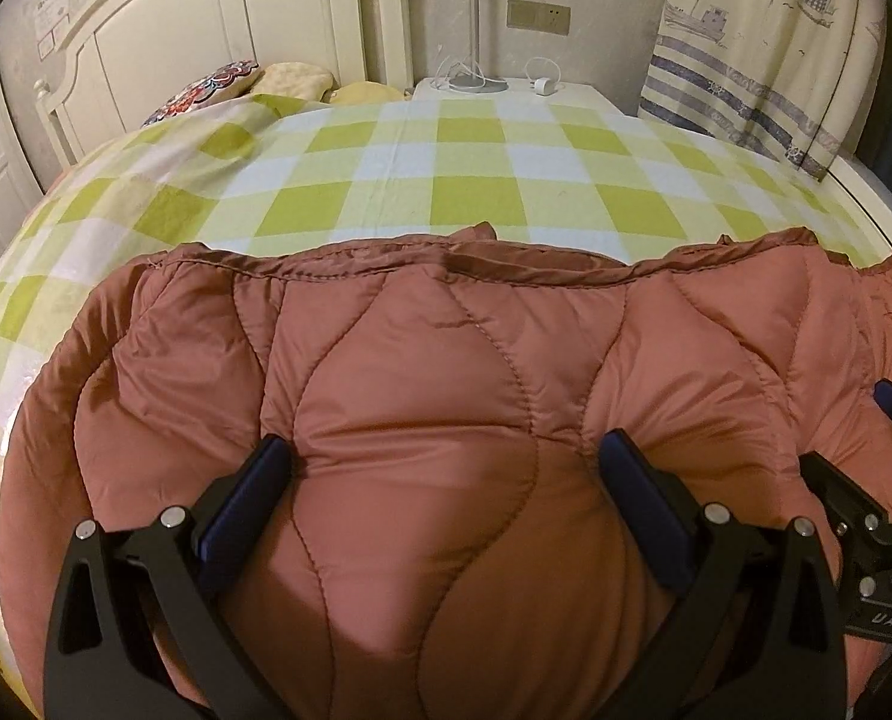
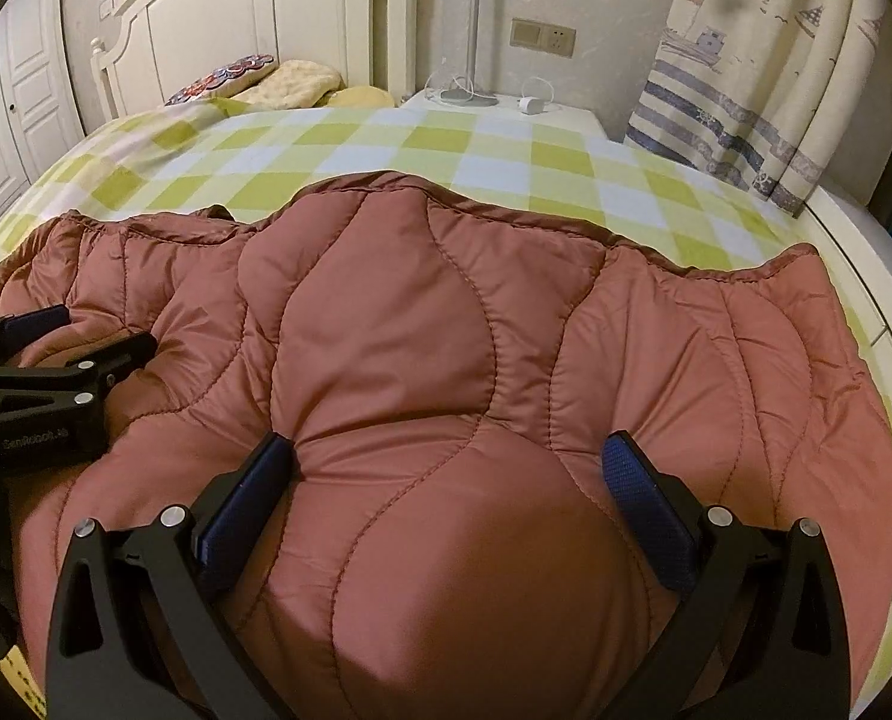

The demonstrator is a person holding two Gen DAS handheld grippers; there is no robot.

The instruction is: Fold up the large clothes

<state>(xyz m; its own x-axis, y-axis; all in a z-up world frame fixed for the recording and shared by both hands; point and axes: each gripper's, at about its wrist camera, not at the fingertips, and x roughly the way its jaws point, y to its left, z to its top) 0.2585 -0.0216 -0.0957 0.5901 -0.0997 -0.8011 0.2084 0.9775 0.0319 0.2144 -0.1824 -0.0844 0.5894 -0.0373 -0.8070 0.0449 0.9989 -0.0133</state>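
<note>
A puffy rust-red quilted jacket [image 1: 422,324] [image 2: 386,276] lies spread across the near part of the bed. My left gripper [image 1: 446,441] is open, its blue-padded fingers [image 1: 254,498] wide apart and pressed down into the padding, which bulges up between them. Just to its right, my right gripper [image 2: 446,441] is also open and straddles another bulge of the jacket the same way. Each gripper shows at the edge of the other's view: the right gripper [image 1: 853,429] and the left gripper [image 2: 98,330]. The jacket's far hem runs across the bed, with its near part hidden under the grippers.
The green-and-white checked sheet [image 1: 386,180] [image 2: 505,144] stretches beyond the jacket. Pillows [image 1: 218,84] lie against a cream headboard [image 1: 206,18] at the far left. A white nightstand [image 1: 505,90] with a lamp and charger stands behind. A ship-print curtain [image 1: 763,60] hangs at right.
</note>
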